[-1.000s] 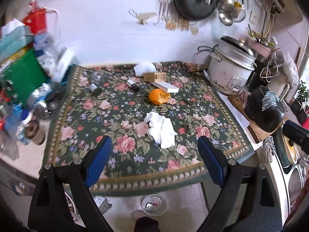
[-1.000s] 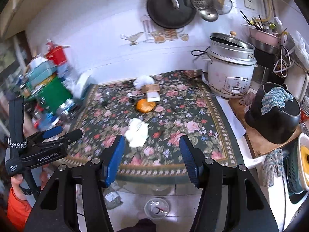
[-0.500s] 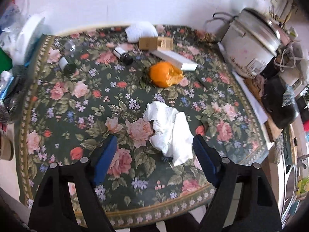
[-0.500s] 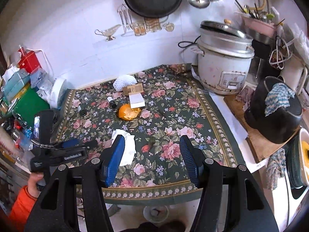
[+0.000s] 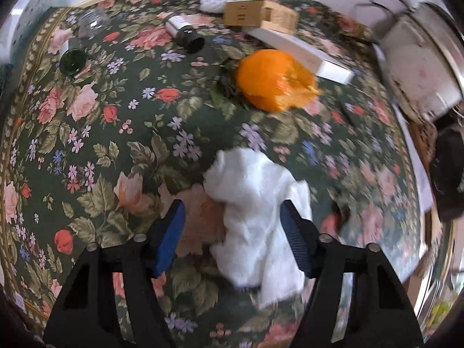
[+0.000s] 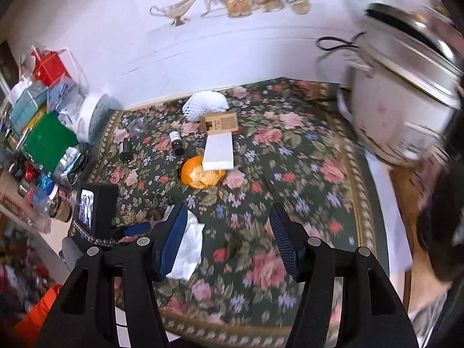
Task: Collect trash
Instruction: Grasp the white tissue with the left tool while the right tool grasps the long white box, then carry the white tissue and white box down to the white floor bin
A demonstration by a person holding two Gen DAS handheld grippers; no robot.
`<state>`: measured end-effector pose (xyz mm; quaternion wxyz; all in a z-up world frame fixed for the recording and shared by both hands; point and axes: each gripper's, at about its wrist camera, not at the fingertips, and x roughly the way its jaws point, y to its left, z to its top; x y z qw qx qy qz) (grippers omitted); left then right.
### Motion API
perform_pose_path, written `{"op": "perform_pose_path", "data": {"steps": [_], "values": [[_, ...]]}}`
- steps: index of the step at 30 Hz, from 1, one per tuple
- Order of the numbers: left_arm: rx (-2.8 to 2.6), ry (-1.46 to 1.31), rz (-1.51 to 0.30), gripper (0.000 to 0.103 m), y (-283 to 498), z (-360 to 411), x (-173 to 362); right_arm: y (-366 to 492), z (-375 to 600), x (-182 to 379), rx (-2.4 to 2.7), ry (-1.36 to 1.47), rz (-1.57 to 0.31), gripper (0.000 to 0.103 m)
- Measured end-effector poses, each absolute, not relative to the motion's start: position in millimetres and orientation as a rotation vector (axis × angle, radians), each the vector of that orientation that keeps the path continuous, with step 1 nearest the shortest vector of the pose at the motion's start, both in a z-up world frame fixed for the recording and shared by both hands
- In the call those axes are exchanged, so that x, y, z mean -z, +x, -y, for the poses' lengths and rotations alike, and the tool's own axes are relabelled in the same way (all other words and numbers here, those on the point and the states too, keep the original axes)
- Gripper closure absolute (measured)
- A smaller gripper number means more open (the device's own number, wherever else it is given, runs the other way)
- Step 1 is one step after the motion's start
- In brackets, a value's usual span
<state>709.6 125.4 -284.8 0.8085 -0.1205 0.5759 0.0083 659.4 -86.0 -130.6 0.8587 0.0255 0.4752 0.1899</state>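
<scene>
— How far along was the collecting?

— Nothing collected. My left gripper [image 5: 232,232] stood wide around the crumpled white tissue [image 5: 258,220]; orange peel [image 5: 272,79] at twelve o'clock. Right gripper [image 6: 229,237] wide, empty.

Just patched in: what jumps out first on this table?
The crumpled white tissue lies on the flowered tablecloth, right between the open left tongs. Beyond it sits bright orange peel against a flat white box. The right tongs hang open, empty.
</scene>
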Motion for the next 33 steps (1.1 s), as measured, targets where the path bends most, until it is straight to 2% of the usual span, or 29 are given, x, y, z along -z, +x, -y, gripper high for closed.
{"op": "perform_pose_path", "data": {"steps": [1, 4, 7, 9, 10, 12, 13, 22, 23, 25, 26, 33], "values": [[-0.036, -0.262, -1.233, 0.038, 712.1, -125.5, 286.4, 670.1, 83.9, 134.5, -0.417, 0.049, -1.007, 0.037], [-0.079, -0.303, -1.219, 0.044, 718.4, -127.8, 291.1, 697.4, 77.1, 147.1, -0.475, 0.052, -1.026, 0.034], [-0.083, -0.324, -1.202, 0.057, 721.4, -125.9, 291.4, 724.4, 65.5, 163.5, -0.515, 0.046, -1.062, 0.034], [-0.098, -0.316, -1.190, 0.073, 721.5, -123.4, 291.4, 739.6, 58.5, 173.4, -0.540, 0.053, -1.085, 0.034], [-0.104, -0.313, -1.190, 0.076, 722.9, -120.5, 292.4, 746.6, 53.9, 179.5, -0.552, 0.058, -1.098, 0.034], [-0.105, -0.324, -1.187, 0.095, 722.9, -119.8, 293.8, 758.9, 41.7, 194.4, -0.567, 0.059, -1.128, 0.034], [-0.103, -0.333, -1.190, 0.097, 723.2, -120.4, 294.2, 764.6, 35.6, 201.9, -0.571, 0.055, -1.143, 0.034], [-0.129, -0.363, -1.168, 0.100, 708.7, -137.3, 282.2, 779.8, 11.8, 238.7, -0.530, -0.014, -1.191, 0.035], [-0.131, -0.365, -1.157, 0.100, 707.1, -139.7, 277.9, 781.0, 11.4, 240.4, -0.524, -0.022, -1.189, 0.036], [-0.133, -0.362, -1.135, 0.100, 704.1, -144.2, 269.8, 779.7, 10.2, 242.0, -0.511, -0.041, -1.179, 0.052], [-0.131, -0.359, -1.123, 0.100, 702.7, -146.0, 264.4, 780.3, 9.2, 243.2, -0.510, -0.047, -1.180, 0.054], [-0.098, -0.317, -1.023, 0.100, 687.5, -150.4, 223.3, 762.7, 17.0, 223.0, -0.462, -0.030, -1.109, 0.055]]}}
